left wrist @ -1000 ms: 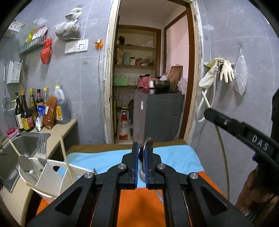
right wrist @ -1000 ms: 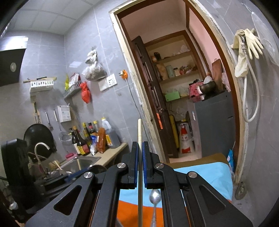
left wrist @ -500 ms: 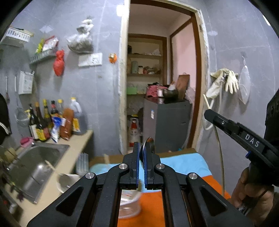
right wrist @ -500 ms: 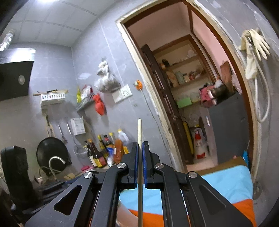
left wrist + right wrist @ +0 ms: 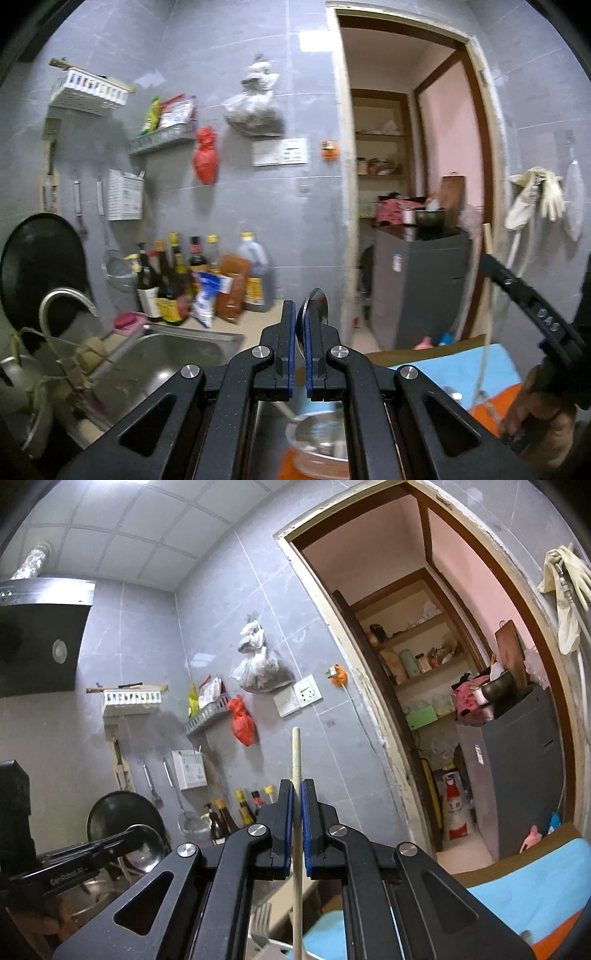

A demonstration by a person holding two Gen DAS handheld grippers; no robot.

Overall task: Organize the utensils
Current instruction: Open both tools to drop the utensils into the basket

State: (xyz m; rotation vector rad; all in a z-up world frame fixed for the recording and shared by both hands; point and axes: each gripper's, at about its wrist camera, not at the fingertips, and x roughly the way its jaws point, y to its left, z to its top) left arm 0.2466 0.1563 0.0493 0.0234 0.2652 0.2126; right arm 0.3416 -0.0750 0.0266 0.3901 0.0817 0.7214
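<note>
While both of my tools are lifted above the orange and blue cloth (image 5: 491,365), each one carries one utensil: my left hand-held gripper (image 5: 300,332) is clenched on a metal spoon (image 5: 314,306), whose bowl stands up past the tips, and my right hand-held gripper (image 5: 294,819) is clenched on a wooden chopstick (image 5: 296,753), whose long axis runs straight up and down between the jaws. I take the white holder (image 5: 264,928) as the landmark; only its edge shows, at the bottom of the right wrist view. The chopstick hangs just beside this holder, with its lower end out of sight, so the right hand seems nearer to it. The spoon is to the left of the holder, toward the sink (image 5: 177,365), and a clear bowl (image 5: 317,446) lies directly under my left tool. I judge that the coming move is a straight descent of the chopstick into the holder. Above the holder there is free room, but the desk edge by the sink is close on the left.
</note>
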